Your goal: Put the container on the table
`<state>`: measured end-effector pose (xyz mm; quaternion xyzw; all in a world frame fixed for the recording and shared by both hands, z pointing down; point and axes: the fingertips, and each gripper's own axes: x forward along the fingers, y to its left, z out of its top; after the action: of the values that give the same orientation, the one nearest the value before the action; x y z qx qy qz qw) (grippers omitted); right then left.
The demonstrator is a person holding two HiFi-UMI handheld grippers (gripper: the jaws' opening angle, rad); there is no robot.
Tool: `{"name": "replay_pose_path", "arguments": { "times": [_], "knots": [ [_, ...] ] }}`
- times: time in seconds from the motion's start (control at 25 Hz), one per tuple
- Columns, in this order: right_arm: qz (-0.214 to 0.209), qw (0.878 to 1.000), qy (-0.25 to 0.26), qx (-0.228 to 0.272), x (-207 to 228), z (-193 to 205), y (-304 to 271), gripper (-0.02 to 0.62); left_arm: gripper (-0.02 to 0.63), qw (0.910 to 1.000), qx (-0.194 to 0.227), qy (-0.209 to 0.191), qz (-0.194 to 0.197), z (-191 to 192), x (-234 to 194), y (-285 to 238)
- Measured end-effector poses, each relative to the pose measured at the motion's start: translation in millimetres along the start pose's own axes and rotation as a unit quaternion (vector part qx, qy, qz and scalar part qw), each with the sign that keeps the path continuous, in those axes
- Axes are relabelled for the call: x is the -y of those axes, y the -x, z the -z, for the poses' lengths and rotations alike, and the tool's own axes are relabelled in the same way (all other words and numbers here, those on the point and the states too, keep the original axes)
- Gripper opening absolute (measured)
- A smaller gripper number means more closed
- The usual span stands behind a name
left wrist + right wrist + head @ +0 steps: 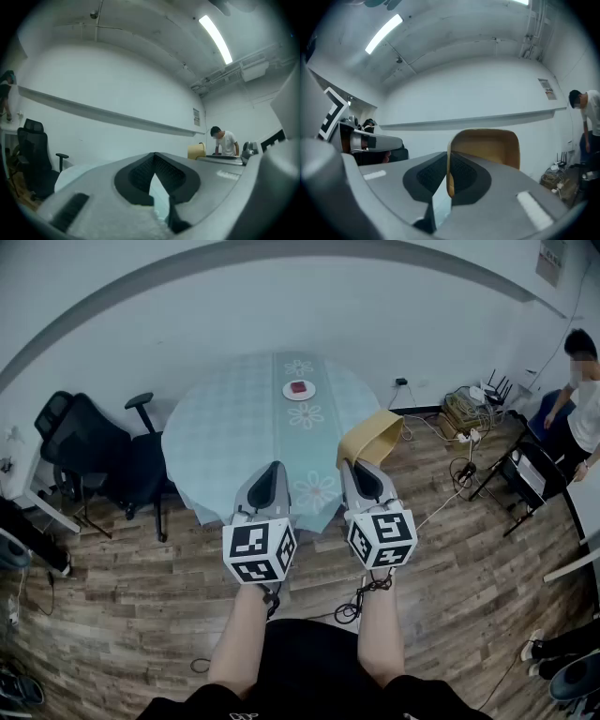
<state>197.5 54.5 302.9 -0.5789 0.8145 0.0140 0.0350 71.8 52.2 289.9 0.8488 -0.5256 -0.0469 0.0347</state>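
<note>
container (tan) pinched by right gripper; left gripper closed, empty.

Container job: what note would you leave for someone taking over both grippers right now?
Left gripper: shut, empty, level with the right one.
Right gripper: shut on one wall of the yellow container, held in the air by the round table, at its near edge.
Done: container is gripped and lifted.
Left: set it on the table, then release.
</note>
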Motion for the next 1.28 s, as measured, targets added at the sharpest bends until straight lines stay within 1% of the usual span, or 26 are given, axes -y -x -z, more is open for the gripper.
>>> {"name": "replay_pose_path", "arguments": {
  "times": [0.2,0.32,0.48,0.72,0.88,1.08,1.28],
  "knots": [
    [-0.016,1.0,0.005,0.002,0.8,1.6,13.2,0.026,0.002,1.0,0.0,-0.001,-0.006,4.3,8.6,6.8],
    [-0.025,0.999,-0.014,0.017,2.4,-0.2,15.8,0.026,0.002,1.0,-0.003,0.0,-0.009,9.8,11.6,8.6],
    [-0.021,1.0,-0.018,0.013,6.2,3.7,18.3,0.026,0.002,0.9997,-0.012,0.005,-0.018,18.8,9.4,13.1],
    [-0.008,0.999,-0.035,0.01,17.4,9.7,20.3,0.028,0.002,0.999,-0.015,0.004,-0.042,22.7,-2.8,23.4],
    [-0.017,0.999,-0.038,0.003,6.3,14.1,12.1,0.028,0.002,0.9982,-0.021,0.007,-0.056,23.7,-15.7,29.4],
    [-0.03,0.999,-0.034,-0.006,-1.4,21.3,-2.4,0.028,0.002,0.9975,-0.027,0.012,-0.065,31.4,-28.1,24.8],
    [-0.023,0.999,-0.031,-0.013,9.6,30.8,-20.5,0.028,0.002,0.9972,-0.03,0.018,-0.066,40.5,-42.1,8.9]
  ]
}}
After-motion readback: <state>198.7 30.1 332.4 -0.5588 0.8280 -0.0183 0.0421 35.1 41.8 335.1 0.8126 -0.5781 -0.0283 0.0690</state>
